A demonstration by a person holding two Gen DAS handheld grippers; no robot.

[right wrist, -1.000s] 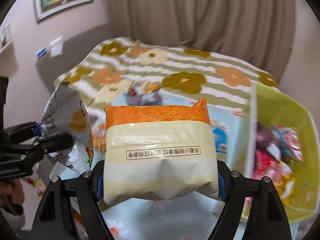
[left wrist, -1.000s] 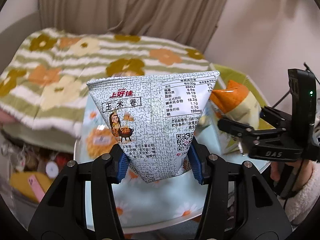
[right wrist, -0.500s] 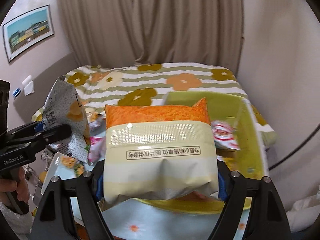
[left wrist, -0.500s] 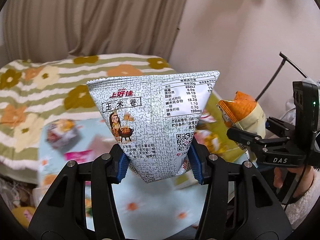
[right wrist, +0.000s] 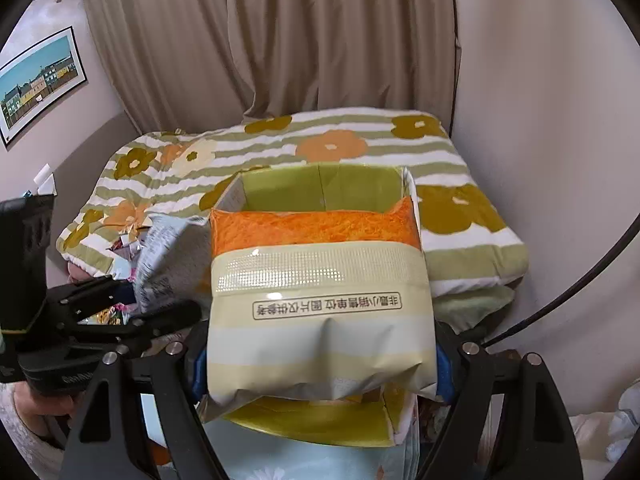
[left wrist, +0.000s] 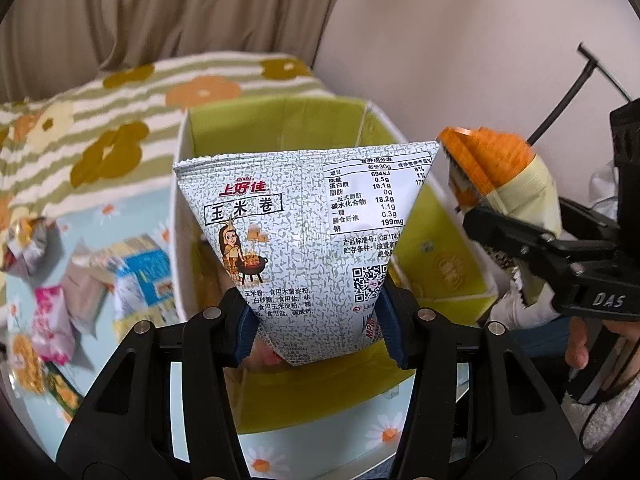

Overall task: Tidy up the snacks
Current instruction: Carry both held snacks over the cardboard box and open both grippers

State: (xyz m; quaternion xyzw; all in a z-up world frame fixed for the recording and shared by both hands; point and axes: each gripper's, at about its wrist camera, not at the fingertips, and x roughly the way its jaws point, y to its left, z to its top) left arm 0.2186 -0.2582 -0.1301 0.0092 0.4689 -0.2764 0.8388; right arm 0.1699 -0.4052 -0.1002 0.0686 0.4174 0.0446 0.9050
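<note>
The green box (left wrist: pixel 280 128) stands open on the flowered tablecloth (left wrist: pixel 132 216), in front of a striped blanket (right wrist: pixel 460 208). The right gripper (right wrist: pixel 320 364) has its jaws spread wide and pressed on the sides of an orange-and-cream bag (right wrist: pixel 320 304), held over the box. The left gripper (left wrist: pixel 316 320) has its jaws drawn close, pinching the narrow bottom of a grey speckled corn-roll bag (left wrist: pixel 304 232) above the box too. Only the left camera shows the loose snack packets (left wrist: pixel 80 292) (blurred) lying beside the box; only the right shows a framed picture (right wrist: pixel 40 84).
</note>
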